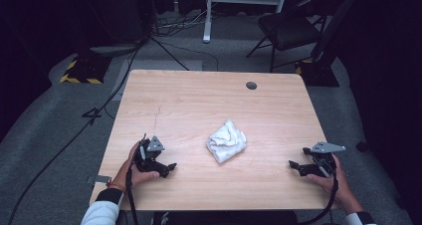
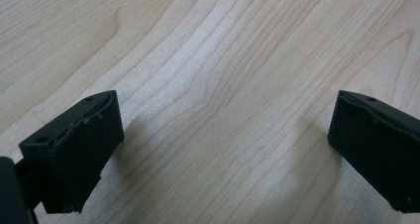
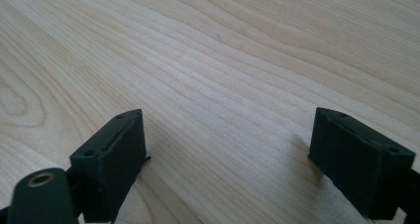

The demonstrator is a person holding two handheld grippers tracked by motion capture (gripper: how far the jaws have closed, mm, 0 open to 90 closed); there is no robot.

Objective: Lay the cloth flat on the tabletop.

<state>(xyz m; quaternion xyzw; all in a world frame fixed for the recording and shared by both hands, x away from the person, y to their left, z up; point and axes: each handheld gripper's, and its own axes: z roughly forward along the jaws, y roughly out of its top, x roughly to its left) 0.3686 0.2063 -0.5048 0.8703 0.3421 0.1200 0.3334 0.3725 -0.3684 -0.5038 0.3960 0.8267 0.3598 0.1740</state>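
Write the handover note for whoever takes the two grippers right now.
Left gripper: open, nothing between its fingers, resting low over the table at the near left.
Right gripper: open, also holding nothing, near the right edge.
White cloth: crumpled in a heap at mid-table, between the two grippers and apart from both.
Done: nothing visible yet; the cloth is untouched.
Left: probably bring both grippers in to the cloth, take hold of it and work it, likely spreading or folding.

High cam overhead; gripper cams near table (image 1: pixel 199 93).
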